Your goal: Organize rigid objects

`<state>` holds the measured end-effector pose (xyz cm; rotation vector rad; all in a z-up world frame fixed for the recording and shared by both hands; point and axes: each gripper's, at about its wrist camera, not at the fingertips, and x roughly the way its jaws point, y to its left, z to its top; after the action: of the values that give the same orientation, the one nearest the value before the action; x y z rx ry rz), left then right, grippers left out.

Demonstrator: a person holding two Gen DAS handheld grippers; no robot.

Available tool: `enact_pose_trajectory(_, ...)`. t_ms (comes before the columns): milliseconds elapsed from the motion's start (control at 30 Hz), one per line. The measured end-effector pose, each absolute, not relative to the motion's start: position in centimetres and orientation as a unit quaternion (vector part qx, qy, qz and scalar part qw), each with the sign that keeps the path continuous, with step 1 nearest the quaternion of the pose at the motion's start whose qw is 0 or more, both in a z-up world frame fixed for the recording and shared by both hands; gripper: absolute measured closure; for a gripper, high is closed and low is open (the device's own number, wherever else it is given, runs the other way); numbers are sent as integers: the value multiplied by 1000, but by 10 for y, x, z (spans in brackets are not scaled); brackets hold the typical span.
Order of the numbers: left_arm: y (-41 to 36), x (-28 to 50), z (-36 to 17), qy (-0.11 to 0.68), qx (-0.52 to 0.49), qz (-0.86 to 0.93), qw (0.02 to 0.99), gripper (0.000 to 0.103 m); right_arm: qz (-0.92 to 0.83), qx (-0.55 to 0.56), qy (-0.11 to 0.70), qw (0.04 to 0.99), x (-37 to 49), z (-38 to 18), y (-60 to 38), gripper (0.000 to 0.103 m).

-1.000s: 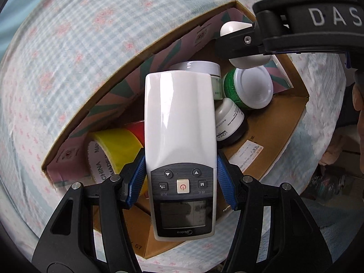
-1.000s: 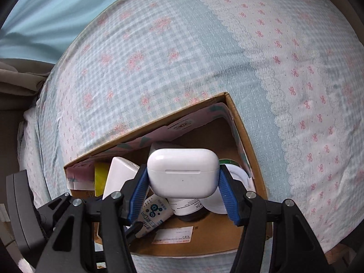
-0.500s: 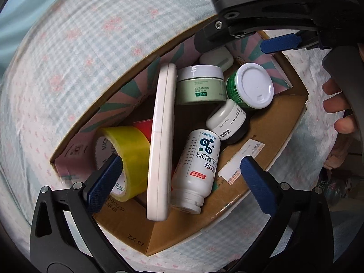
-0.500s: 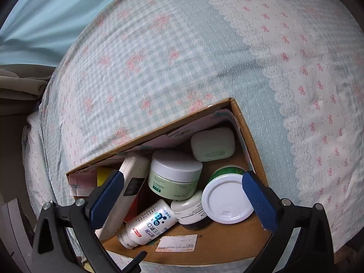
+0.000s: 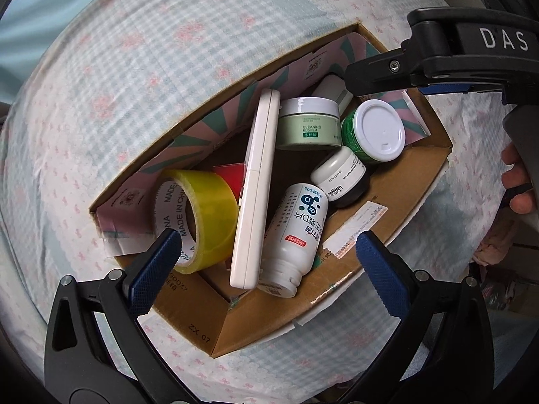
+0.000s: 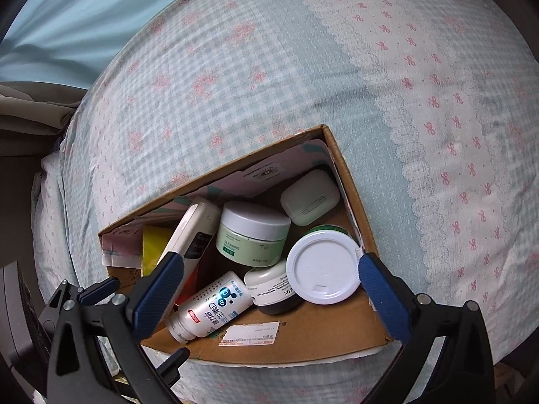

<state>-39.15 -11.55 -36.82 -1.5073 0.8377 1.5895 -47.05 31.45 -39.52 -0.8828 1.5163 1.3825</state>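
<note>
Box [image 5: 269, 316] on bed [image 5: 134, 67]: tape [image 5: 198, 215] left, remote [image 5: 256, 188] on edge beside it, jars [image 5: 308, 124] behind bottle [image 5: 296, 235].

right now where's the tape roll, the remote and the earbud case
tape roll [image 5: 215, 208], left wrist view, on its yellow outer band
remote [image 5: 257, 181], left wrist view, on its long side edge
earbud case [image 6: 310, 197], right wrist view, on its white lid

Black tongs [image 5: 266, 261], blue textured pads [image 5: 153, 271], silver screws
</note>
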Motion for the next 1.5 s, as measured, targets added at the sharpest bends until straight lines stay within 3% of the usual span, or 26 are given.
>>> enact_pose_trajectory(400,-135,-350,-277,294,-570,682,351,0,609,-343,568,434,-455,-317,285,0)
enact_pose_trajectory(1000,-164,-232,-42,65,-429,868,244,0,719,-313,317,534,-337,-89,174,0)
enact_pose_trajectory(1200,-162,-183,-14,50,-351,907,228,0,725,-279,263,572,-304,-67,136,0)
enact_pose_trajectory(1500,-143,-151,-9,65,-330,912,234,0,728,-263,230,591,-280,-59,114,0)
